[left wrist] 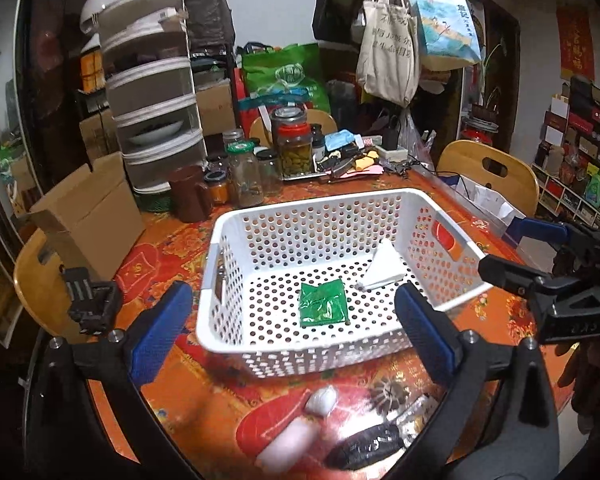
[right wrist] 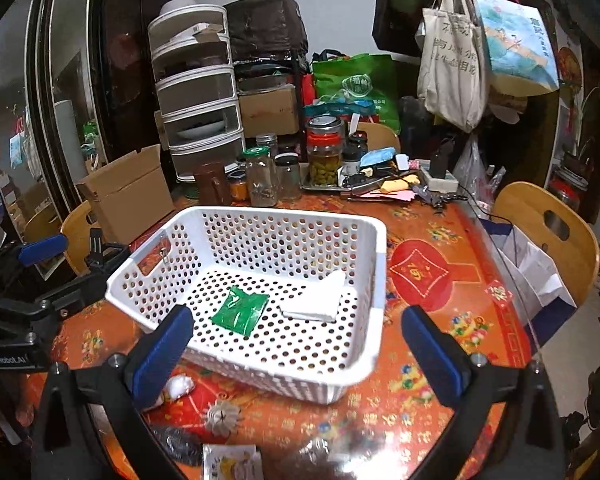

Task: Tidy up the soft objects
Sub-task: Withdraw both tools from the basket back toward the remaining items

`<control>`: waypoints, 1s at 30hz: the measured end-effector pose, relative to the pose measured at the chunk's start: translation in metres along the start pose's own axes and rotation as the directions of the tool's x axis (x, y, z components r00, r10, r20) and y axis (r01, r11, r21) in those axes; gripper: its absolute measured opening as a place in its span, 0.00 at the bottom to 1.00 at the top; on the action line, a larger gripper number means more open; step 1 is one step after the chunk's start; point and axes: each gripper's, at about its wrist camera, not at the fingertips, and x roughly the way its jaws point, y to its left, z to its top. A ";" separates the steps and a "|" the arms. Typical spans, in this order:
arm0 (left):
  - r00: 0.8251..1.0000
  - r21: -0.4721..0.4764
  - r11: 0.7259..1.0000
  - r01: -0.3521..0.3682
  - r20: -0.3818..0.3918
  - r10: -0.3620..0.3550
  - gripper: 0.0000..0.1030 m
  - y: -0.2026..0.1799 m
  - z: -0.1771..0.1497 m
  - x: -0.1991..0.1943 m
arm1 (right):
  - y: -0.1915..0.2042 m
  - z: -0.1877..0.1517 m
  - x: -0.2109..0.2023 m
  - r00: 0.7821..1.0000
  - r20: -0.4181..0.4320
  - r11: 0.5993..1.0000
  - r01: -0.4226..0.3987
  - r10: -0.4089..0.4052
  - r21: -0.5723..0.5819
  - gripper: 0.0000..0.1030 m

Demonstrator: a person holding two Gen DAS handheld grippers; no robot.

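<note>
A white perforated basket (left wrist: 228,322) (right wrist: 374,276) stands on the red patterned table. In it lie a green packet (left wrist: 323,305) (right wrist: 240,311) and a folded white cloth (left wrist: 382,270) (right wrist: 320,300). My left gripper (left wrist: 292,330) is open and empty, hovering over the basket's near side. My right gripper (right wrist: 300,352) is open and empty, just before the basket; it also shows in the left wrist view (left wrist: 540,276). In front of the basket lie a small white soft lump (left wrist: 321,400) (right wrist: 179,387), a ribbed beige piece (left wrist: 388,394) (right wrist: 221,416), a dark bundle (left wrist: 366,446) (right wrist: 180,446) and a printed pouch (right wrist: 230,462).
Jars (right wrist: 324,152), a brown mug (right wrist: 212,184) and small clutter crowd the table's far side. A cardboard box (left wrist: 88,216) sits at the left, with a stacked drawer unit (left wrist: 152,92) behind. Wooden chairs (right wrist: 548,236) stand around the table. Bags hang on the back wall.
</note>
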 end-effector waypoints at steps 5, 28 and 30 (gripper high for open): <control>1.000 -0.005 1.000 0.004 0.022 -0.003 1.00 -0.001 -0.016 -0.028 | 0.002 -0.015 -0.023 1.000 0.021 1.000 -0.006 0.006 -0.004 1.00; 0.999 -0.110 0.993 0.030 -0.037 -0.034 1.00 0.027 -0.059 -0.004 | -0.007 -0.070 -0.041 0.996 -0.086 0.984 0.042 -0.028 0.172 1.00; 0.999 -0.111 0.993 0.029 -0.042 -0.034 1.00 0.027 -0.060 -0.001 | -0.004 -0.067 -0.039 0.995 -0.077 0.986 0.074 -0.063 0.150 1.00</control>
